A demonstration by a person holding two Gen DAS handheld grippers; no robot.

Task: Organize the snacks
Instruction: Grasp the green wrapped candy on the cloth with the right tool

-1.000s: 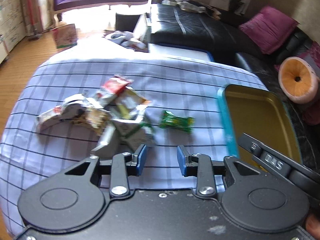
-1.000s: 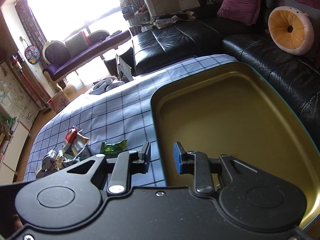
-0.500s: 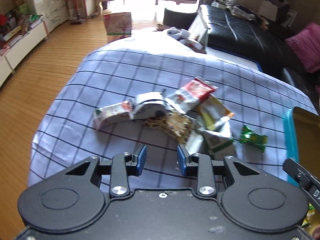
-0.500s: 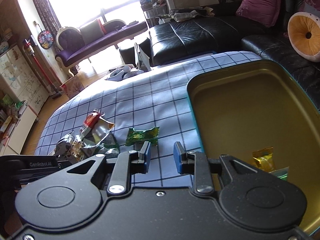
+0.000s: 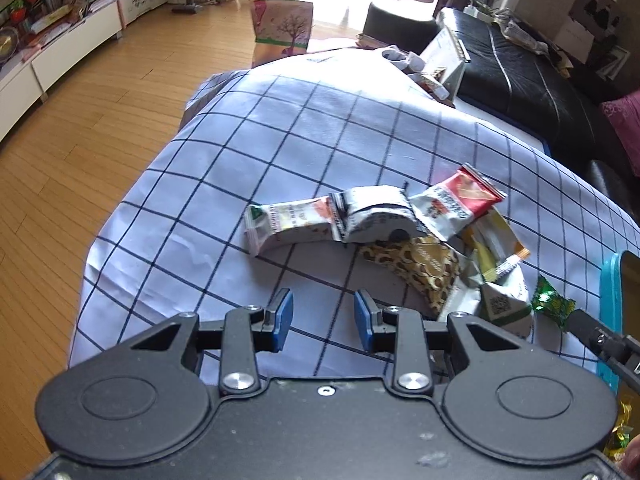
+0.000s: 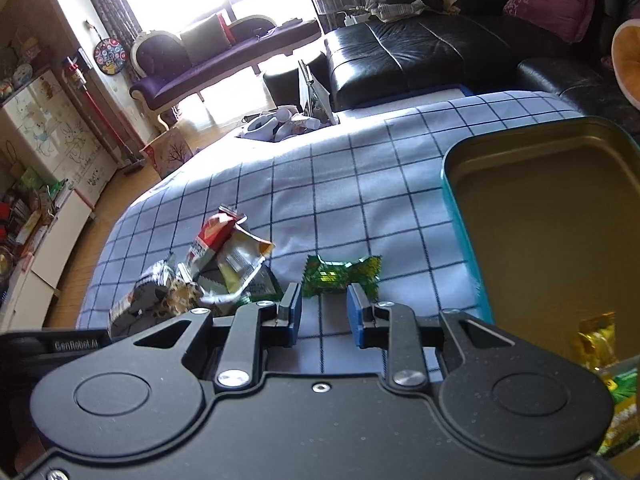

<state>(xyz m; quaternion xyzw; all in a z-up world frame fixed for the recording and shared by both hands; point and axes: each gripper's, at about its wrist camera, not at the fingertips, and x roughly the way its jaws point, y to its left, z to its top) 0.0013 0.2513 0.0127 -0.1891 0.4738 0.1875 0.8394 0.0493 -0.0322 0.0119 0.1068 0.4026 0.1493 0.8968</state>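
A pile of snack packets (image 5: 404, 232) lies on the checked cloth (image 5: 304, 140); it also shows in the right wrist view (image 6: 208, 276). A green candy (image 6: 340, 276) lies apart, just beyond my right gripper (image 6: 323, 312), which is open and empty. The candy also shows in the left wrist view (image 5: 554, 304). My left gripper (image 5: 323, 320) is open and empty, hovering near the pile's left side. A gold tin with a teal rim (image 6: 464, 232) sits at right and holds a gold-wrapped sweet (image 6: 596, 340) and green wrappers (image 6: 622, 408).
A black leather sofa (image 6: 420, 52) runs behind the table with a pink cushion (image 6: 548, 4). Shoes and a calendar (image 6: 296, 116) sit at the table's far edge. Wooden floor (image 5: 80, 140) lies to the left. The right gripper's arm (image 5: 600, 340) crosses near the tin.
Both grippers have swung left, away from the tin toward the snack pile. The green candy now lies just ahead of the right gripper. Both stay open.
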